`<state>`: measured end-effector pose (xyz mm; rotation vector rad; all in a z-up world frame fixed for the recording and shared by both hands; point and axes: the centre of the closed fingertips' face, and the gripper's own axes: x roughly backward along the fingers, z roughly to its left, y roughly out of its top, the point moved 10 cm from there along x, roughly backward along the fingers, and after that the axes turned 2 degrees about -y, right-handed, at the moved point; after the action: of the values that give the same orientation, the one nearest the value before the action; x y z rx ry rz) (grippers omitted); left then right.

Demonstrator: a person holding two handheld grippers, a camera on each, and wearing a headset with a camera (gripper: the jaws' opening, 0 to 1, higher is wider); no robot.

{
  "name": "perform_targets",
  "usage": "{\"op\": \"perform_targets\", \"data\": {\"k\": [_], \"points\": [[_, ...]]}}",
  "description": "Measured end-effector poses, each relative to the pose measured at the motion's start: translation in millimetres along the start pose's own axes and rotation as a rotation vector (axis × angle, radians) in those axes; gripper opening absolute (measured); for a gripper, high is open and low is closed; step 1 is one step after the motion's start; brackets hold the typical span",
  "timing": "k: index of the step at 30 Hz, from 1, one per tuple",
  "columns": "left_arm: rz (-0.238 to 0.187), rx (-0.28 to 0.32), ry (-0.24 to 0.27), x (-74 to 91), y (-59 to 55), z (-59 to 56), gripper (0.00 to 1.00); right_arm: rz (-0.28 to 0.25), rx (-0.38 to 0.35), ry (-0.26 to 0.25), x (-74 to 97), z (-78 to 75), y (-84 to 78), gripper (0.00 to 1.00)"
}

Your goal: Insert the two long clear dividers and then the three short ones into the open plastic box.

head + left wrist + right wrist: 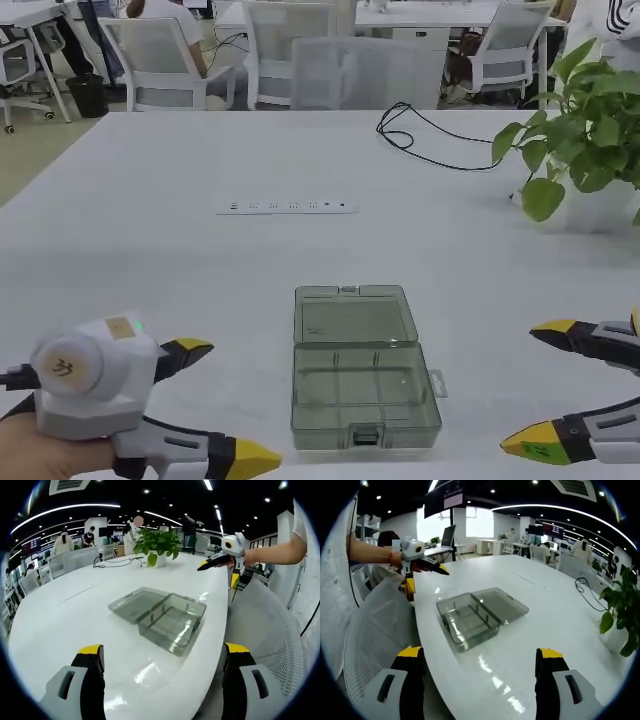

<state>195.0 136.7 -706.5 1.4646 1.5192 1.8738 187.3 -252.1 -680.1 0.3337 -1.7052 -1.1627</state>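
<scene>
Light's even and soft in the head view, hardly any shadows on the white table (150,250), background slightly blurry. Both gripper views bend hard at the edges, and the ceiling strip lights (90,505) leave glare on the table and the box (160,612).

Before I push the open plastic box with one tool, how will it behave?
The box looks thin and clear, so probably light and stiff. On the glossy table it may slide easily. Its lid lies open flat, so it could swing when lifted.
</scene>
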Motion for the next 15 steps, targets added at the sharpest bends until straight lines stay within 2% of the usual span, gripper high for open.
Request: {"op": "perform_targets", "data": {"k": [4, 6, 7, 9, 11, 13, 15], "points": [[0.006, 0.032, 0.043, 5.2, -2.1, 11.7, 1.0, -0.004, -0.005, -0.003, 0.0, 0.1, 0.0, 0.93], [0.023, 0.049, 0.08, 8.4, -4.6, 20.4, 1.0, -0.008, -0.008, -0.003, 0.0, 0.3, -0.2, 0.92], [0.032, 0.058, 0.091, 9.3, -5.4, 20.9, 1.0, -0.009, -0.008, -0.004, 0.0, 0.4, -0.3, 0.92], [0.03, 0.088, 0.129, 12.6, -7.5, 26.9, 1.0, -0.009, -0.012, -0.005, 0.3, 0.5, -0.8, 0.92], [0.067, 0.124, 0.162, 15.6, -11.1, 31.4, 0.96, -0.013, -0.015, -0.007, 0.7, 0.7, -1.2, 0.92], [0.11, 0.128, 0.2, 18.7, -15.5, 37.2, 0.92, -0.016, -0.019, -0.009, 1.3, 0.8, -1.8, 0.92], [0.111, 0.159, 0.211, 18.6, -18.1, 40.1, 0.9, -0.017, -0.02, -0.011, 2.0, 0.8, -2.5, 0.92]]}}
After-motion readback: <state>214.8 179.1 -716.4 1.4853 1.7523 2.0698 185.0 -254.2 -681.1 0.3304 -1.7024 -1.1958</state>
